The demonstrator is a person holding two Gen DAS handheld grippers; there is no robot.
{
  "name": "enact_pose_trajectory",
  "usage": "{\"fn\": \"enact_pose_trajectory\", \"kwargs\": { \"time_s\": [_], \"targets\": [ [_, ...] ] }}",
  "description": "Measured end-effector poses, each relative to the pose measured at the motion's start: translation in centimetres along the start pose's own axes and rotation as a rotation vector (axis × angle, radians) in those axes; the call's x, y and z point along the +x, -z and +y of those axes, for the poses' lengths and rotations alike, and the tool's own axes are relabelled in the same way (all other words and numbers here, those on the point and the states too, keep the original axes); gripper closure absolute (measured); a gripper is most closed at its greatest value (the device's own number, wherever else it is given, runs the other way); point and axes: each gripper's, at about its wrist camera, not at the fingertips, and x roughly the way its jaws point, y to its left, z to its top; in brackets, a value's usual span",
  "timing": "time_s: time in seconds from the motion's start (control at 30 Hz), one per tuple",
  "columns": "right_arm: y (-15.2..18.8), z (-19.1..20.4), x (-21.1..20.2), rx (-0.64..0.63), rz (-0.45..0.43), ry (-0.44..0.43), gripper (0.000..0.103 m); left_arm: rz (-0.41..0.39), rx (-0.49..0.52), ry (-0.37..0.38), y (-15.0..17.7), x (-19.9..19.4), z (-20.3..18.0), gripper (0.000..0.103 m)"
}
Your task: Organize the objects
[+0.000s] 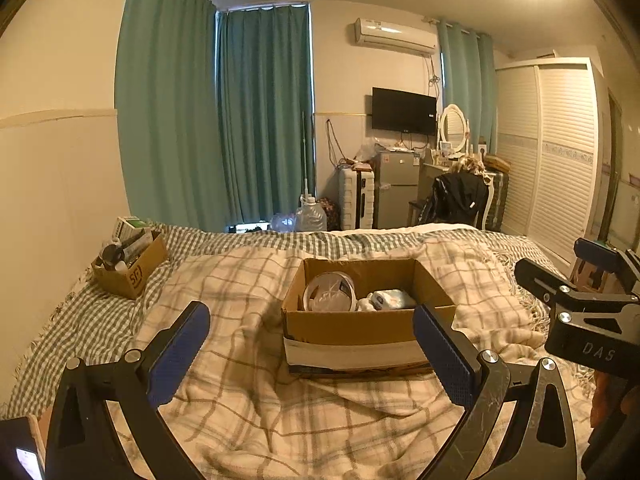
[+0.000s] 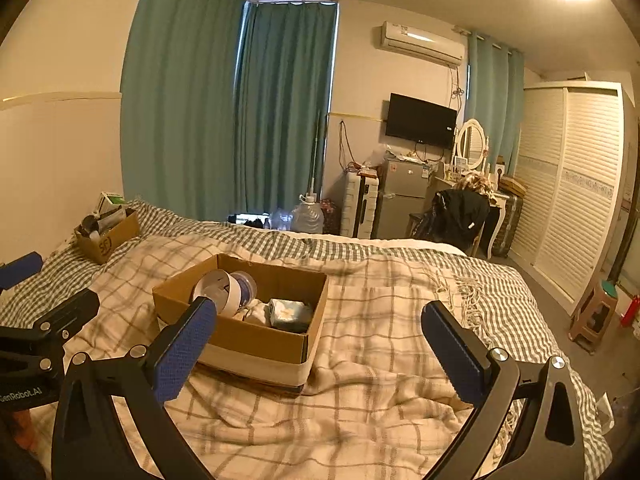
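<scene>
Sitting on the plaid blanket (image 1: 248,420), the big cardboard box (image 1: 360,326) is at about 12 o'clock from the left gripper (image 1: 312,354). From the right gripper (image 2: 320,354) the same box is up at about 11 o'clock. Both claws are spread wide and hold nothing. They hang above the bed, a bit apart from the box, so I think no pick has started yet.

Inside the big box there is a round clear tub (image 1: 330,292) lying on its side at 9 o'clock, and a soft blue pack (image 1: 394,299) at 3 o'clock. They lean on each other because the box is small and they were dropped in loose.

A small box (image 1: 130,266) stuffed with bottles sits far off at 10 o'clock, near the wall. I guess things go from one box to the other, but I cannot tell which way. The blanket is bumpy, so the boxes may tip.
</scene>
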Motion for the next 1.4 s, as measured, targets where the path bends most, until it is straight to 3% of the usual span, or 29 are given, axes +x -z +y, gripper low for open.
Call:
{"fn": "enact_pose_trajectory", "kwargs": {
  "time_s": [1.4],
  "targets": [
    [0.46, 0.61, 0.5, -0.002, 0.023, -0.01, 0.0, 0.043, -0.05, 0.001, 0.79, 0.52, 0.57, 0.0]
  ]
}}
